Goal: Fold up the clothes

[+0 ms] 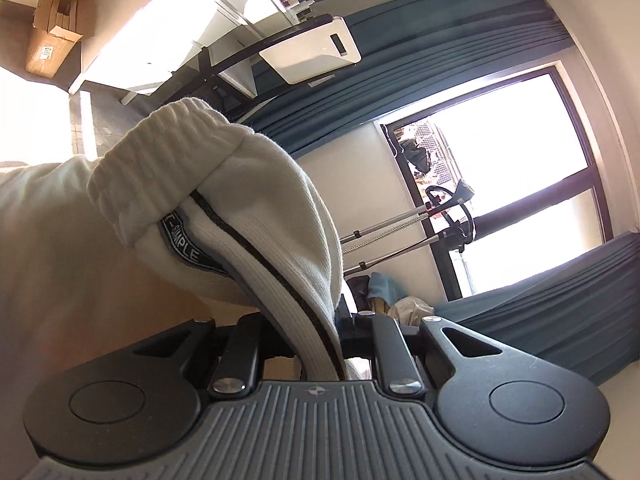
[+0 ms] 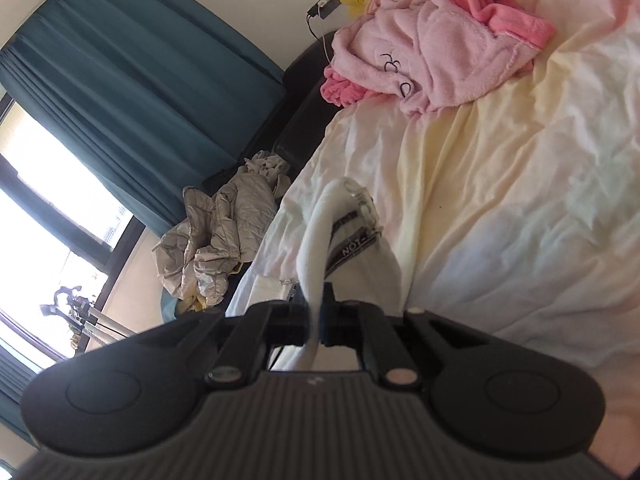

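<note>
A cream-white garment [image 1: 256, 216] with a ribbed elastic band, a dark stripe and a grey label fills the left of the left wrist view. My left gripper [image 1: 316, 340] is shut on its edge and holds it up in the air, with the camera tilted toward the room. In the right wrist view the same white garment [image 2: 320, 240] hangs as a narrow fold with a black label. My right gripper [image 2: 316, 320] is shut on that fold above the bed [image 2: 500, 200].
A pink fleece garment [image 2: 432, 52] lies at the far end of the bed. Crumpled beige clothes [image 2: 216, 240] lie beside the bed. Teal curtains [image 1: 440, 40] and a bright window [image 1: 512, 160] stand behind. A white table [image 1: 312, 52] and a cardboard box [image 1: 52, 36] are farther off.
</note>
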Motion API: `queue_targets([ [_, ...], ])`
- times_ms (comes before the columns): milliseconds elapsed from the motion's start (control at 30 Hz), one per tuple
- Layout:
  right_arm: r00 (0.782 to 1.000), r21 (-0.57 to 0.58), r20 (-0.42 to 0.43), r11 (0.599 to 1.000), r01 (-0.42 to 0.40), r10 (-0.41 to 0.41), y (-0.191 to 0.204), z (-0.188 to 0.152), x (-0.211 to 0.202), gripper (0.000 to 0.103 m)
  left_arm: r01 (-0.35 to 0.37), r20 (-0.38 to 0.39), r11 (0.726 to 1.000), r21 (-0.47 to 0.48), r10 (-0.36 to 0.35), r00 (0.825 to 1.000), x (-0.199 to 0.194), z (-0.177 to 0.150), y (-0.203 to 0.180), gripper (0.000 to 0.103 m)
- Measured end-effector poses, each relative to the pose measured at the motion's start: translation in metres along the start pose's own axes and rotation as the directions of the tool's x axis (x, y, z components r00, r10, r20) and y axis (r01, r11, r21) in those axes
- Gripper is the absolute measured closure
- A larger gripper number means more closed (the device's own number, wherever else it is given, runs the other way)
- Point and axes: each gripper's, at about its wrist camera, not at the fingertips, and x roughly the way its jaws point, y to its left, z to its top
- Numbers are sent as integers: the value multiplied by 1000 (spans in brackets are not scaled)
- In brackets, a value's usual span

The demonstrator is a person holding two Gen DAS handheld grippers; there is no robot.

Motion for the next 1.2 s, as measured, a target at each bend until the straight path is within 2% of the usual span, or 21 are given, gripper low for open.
queue_targets([
  [133,1000,-102,1,995,-7,7,54,0,73,97,-48,-14,997,57,49,999,91,23,-34,85],
  [233,1000,-171,-9,985,12,-14,83,-11,138,97,-111,-16,985,133,114,993,160,25,-43,84],
  [333,997,-261,-46,965,40,-54,99,-29,211,97,-193,-39,962,192,204,978,224,23,-35,82],
  [467,992,-373,-86,926,57,-95,101,-55,281,97,-249,-42,931,265,270,962,273,16,-27,76],
  [567,986,-430,-114,901,62,-122,101,-68,312,95,-267,-49,885,381,307,950,293,14,-39,76],
  [633,985,-451,-123,891,56,-124,102,-70,320,93,-263,-69,875,407,317,946,295,15,-44,75],
  [667,985,-459,-126,887,49,-120,102,-70,321,92,-251,-81,881,400,306,948,293,17,-45,71],
  [733,984,-458,-148,889,17,-95,101,-67,316,83,-216,-102,894,392,276,956,285,19,-47,54],
  [767,984,-453,-157,892,2,-82,100,-63,311,78,-195,-110,898,395,257,960,279,19,-49,42],
  [800,986,-445,-154,896,-4,-72,98,-59,302,62,-174,-118,901,397,238,964,273,19,-51,35],
  [833,988,-438,-144,899,-9,-60,95,-55,291,51,-146,-120,901,409,212,970,263,18,-54,34],
  [867,990,-439,-133,898,-13,-51,92,-51,280,48,-118,-122,899,421,185,975,251,17,-57,34],
  [967,991,-418,-124,908,-14,-41,80,-38,245,47,-70,-121,911,407,130,984,215,14,-60,23],
  [1033,991,-378,-129,925,-24,-27,69,-30,221,47,-56,-118,921,385,109,987,188,11,-55,21],
  [1200,988,-257,-151,966,-39,-1,31,-16,162,40,-87,-97,938,336,126,987,130,5,-28,16],
])
